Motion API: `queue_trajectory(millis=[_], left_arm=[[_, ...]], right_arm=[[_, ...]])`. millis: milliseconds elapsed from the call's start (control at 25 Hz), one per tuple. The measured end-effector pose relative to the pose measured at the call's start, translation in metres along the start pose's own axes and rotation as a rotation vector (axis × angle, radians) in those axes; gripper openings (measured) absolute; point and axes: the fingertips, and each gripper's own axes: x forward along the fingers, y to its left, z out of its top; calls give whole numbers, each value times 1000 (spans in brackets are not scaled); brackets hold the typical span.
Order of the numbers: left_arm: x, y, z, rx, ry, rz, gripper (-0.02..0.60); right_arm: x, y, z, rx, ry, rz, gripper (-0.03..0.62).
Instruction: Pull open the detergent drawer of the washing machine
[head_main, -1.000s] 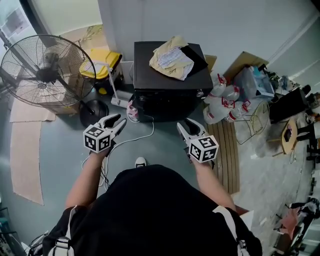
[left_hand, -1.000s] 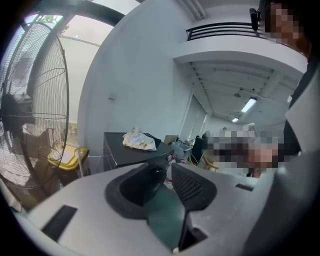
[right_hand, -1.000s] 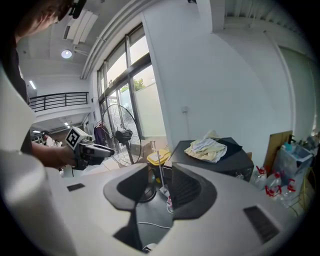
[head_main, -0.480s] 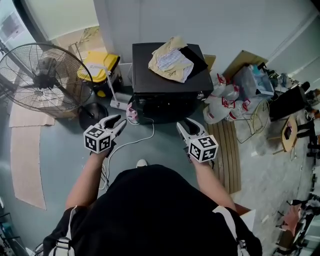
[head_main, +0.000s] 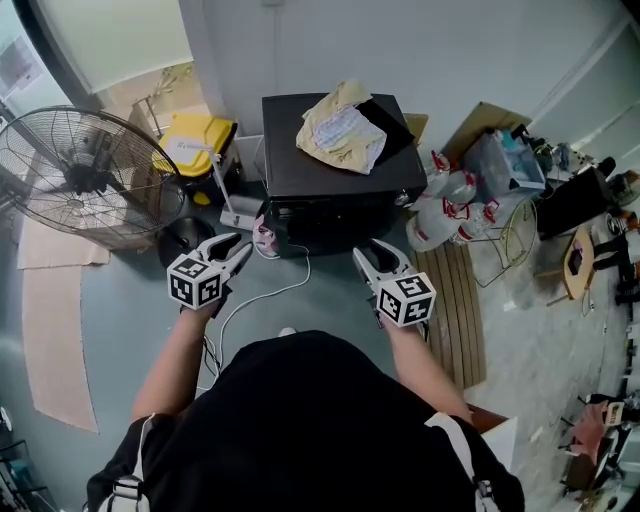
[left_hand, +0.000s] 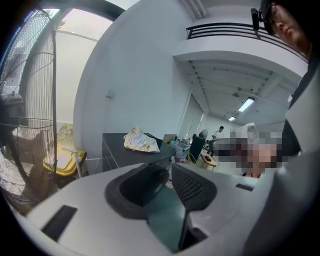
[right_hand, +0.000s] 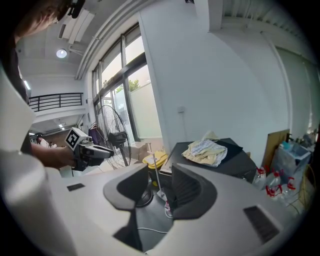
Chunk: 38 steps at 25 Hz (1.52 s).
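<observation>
Black washing machine (head_main: 300, 160), cloth (head_main: 342, 125) lying on top; we are holding left gripper (head_main: 236, 247) and right gripper (head_main: 371, 250) before it, jaws apart, empty. Its detergent drawer is not showing on the shadowed front; reaching blind, we are risking gripping the wrong panel.

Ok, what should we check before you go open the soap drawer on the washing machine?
1. Left gripper empty, fingers apart: ok.
2. Right gripper empty, fingers apart: ok.
3. Grippers at the washing machine's front: not ok, both hang short of it.
4. Detergent drawer located: cannot tell, the front barely shows.
5. Floor ahead free: not ok, a white cable lies there.
</observation>
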Motion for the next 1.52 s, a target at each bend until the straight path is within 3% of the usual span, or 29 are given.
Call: queue_trajectory(millis=[440, 840, 1520], left_arm=[[1, 26, 9, 21, 5, -30, 137], [7, 24, 9, 33, 15, -44, 137], [47, 27, 32, 6, 27, 11, 143]], right_arm=[[18, 6, 10, -1, -12, -35, 152], [17, 7, 3, 10, -14, -34, 152], [49, -42, 11, 14, 13, 40, 150]])
